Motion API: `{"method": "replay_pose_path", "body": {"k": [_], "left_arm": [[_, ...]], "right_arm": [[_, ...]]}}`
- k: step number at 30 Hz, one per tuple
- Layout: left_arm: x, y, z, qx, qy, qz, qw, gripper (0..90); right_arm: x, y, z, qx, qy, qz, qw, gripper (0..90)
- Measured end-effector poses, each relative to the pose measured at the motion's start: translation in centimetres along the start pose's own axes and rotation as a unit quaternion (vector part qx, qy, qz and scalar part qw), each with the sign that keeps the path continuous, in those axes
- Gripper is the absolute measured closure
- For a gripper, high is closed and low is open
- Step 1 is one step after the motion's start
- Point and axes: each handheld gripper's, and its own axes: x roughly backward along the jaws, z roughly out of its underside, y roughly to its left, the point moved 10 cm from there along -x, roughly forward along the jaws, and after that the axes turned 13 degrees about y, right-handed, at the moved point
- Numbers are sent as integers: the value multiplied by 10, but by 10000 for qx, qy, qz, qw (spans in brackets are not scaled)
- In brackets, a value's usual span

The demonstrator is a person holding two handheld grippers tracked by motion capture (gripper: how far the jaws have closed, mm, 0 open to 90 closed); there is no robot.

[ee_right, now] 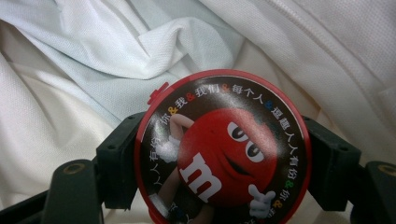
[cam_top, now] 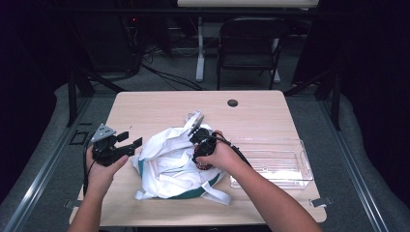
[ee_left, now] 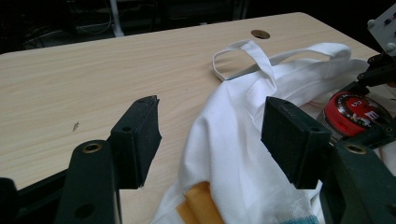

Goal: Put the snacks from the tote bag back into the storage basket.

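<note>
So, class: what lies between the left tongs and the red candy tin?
Folds of the white bag, in the left gripper view, between the open left tongs and the red candy tin.

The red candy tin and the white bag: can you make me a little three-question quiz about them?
1. True or false: the right gripper is closed on the red tin.
2. Which lies on the table to the right of the white bag: A) a clear plastic bin, B) a bowl, C) a book?
3. What is the left gripper holding?

Key: 1 true; 2 A; 3 nothing, its jaws stand open beside the bag.
</note>
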Motion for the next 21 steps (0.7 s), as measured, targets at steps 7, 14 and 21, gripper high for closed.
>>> {"method": "replay_pose_path", "body": {"k": [7, 14, 21], "left_arm": [[0, 0, 0, 3, 1, -1, 10000, 371], [0, 0, 0, 15, -4, -3, 10000, 371], [0, 1, 0, 20, -14, -1, 10000, 371]], "right_arm": [[0, 1, -1, -20, -58, -12, 10000, 251], [1, 1, 0, -42, -71, -35, 10000, 252], [6, 4, 0, -1, -94, -63, 9999, 252]]}}
